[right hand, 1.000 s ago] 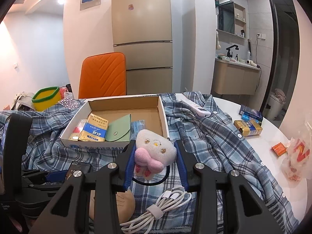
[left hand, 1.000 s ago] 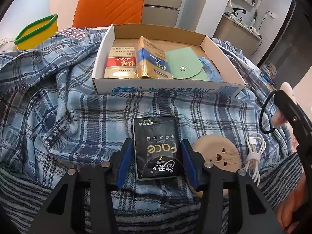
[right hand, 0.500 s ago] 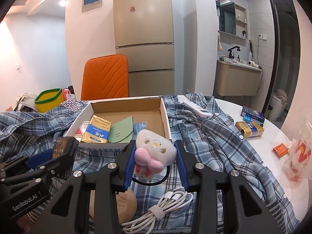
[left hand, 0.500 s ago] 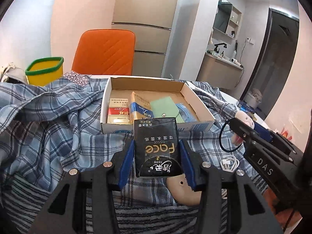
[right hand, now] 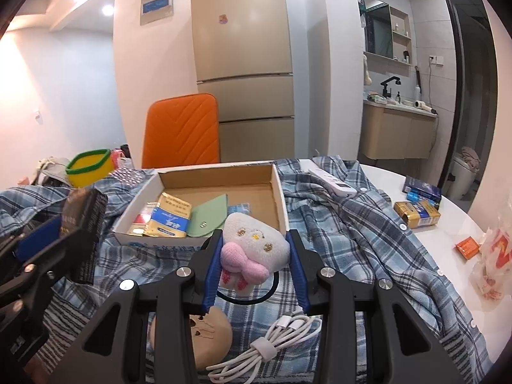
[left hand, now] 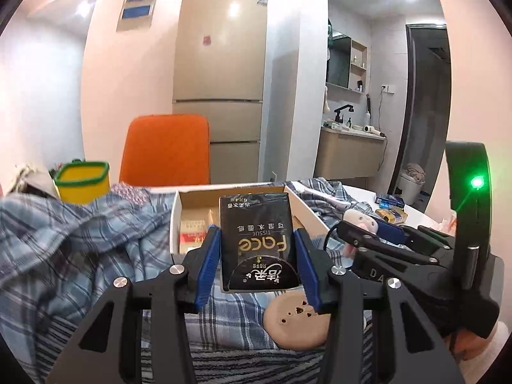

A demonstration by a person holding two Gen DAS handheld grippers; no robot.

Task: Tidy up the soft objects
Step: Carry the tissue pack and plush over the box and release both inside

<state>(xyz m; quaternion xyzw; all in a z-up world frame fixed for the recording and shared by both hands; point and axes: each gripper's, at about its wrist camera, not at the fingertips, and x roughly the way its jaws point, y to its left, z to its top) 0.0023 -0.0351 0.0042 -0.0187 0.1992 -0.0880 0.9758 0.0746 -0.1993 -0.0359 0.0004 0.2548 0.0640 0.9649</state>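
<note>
My left gripper [left hand: 257, 252] is shut on a black tissue pack [left hand: 257, 243] and holds it up in the air in front of the open cardboard box [left hand: 174, 211]. The pack also shows at the left of the right wrist view [right hand: 81, 220]. My right gripper [right hand: 254, 256] is shut on a white plush toy with a pink bow [right hand: 252, 251] and a black loop, held above the plaid shirt [right hand: 352, 240], just before the box [right hand: 278, 192]. The box holds gold packets [right hand: 169, 214] and a green pouch [right hand: 208, 212].
A tan round disc [right hand: 208, 339] and a coiled white cable [right hand: 272, 342] lie on the shirt below my grippers. A yellow bin [right hand: 91, 168] and an orange chair [right hand: 180, 131] stand behind. A remote [right hand: 332, 182], small boxes [right hand: 416, 212] and a snack bag [right hand: 492, 262] lie to the right.
My left gripper has lifted the tissue pack off the shirt and tilted up, so its view now shows the room. The right gripper has stayed nearly still with the plush.
</note>
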